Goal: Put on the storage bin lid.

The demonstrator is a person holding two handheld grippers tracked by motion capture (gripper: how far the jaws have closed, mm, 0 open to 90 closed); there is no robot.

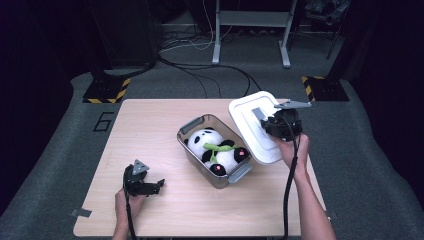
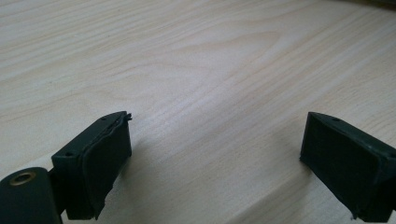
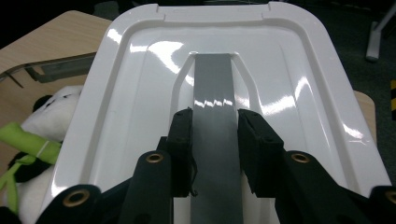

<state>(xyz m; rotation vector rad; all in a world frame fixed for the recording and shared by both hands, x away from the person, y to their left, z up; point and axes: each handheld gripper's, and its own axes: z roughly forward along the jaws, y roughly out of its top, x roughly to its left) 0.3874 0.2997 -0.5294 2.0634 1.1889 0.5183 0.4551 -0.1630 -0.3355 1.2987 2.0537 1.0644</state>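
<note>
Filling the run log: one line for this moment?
right gripper shut on lid handle | white lid off bin | left gripper open, idle

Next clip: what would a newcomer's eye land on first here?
First the panda plush lying in the clear storage box at the table's middle. Next, the white lid, tilted beside the box's right end, with the right gripper shut on its grey handle strip. The left gripper rests open over bare wood near the front left.
</note>
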